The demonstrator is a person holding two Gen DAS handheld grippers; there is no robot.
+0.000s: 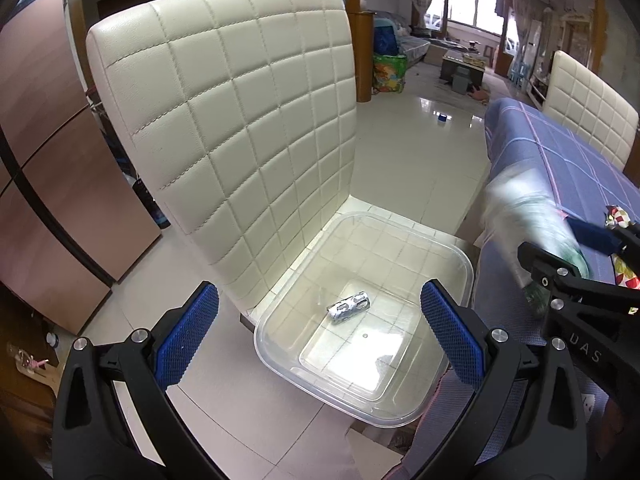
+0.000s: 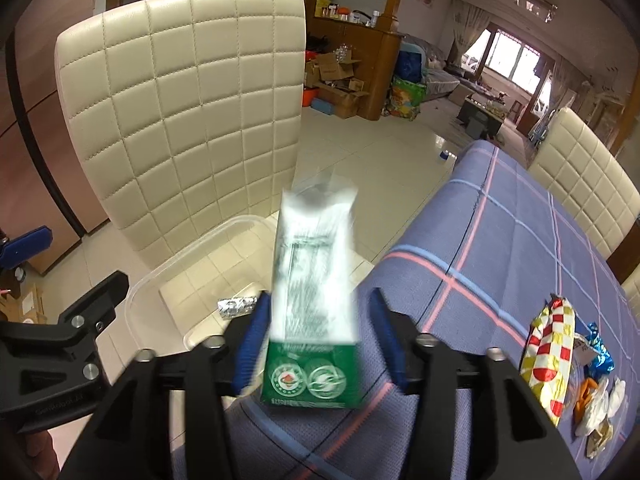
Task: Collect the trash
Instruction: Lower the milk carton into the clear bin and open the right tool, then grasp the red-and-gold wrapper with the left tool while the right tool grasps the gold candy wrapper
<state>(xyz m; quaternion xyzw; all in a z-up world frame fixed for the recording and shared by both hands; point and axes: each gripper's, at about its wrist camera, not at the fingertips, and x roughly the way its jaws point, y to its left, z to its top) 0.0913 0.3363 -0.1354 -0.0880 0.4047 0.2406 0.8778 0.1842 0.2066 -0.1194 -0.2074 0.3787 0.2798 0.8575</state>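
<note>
A clear plastic bin (image 1: 456,256) sits on the seat of a cream quilted chair (image 1: 240,120); a crumpled silver wrapper (image 1: 349,306) lies in it. My left gripper (image 1: 320,332) is open and empty just above the bin's near side. In the right wrist view a blurred green-and-white carton (image 2: 314,280) stands between the fingers of my right gripper (image 2: 316,344), whose blue pads are spread wider than it; I cannot tell whether they touch it. The carton (image 1: 528,224) also shows blurred at the table edge in the left wrist view. The bin (image 2: 168,276) and wrapper (image 2: 237,306) lie left of it.
A table with a blue plaid cloth (image 2: 520,248) stands to the right, with several pieces of trash (image 2: 560,368) on its near right part. A second cream chair (image 2: 580,184) stands behind the table. Glossy tiled floor (image 1: 416,140) stretches beyond. A brown cabinet (image 1: 44,184) stands left.
</note>
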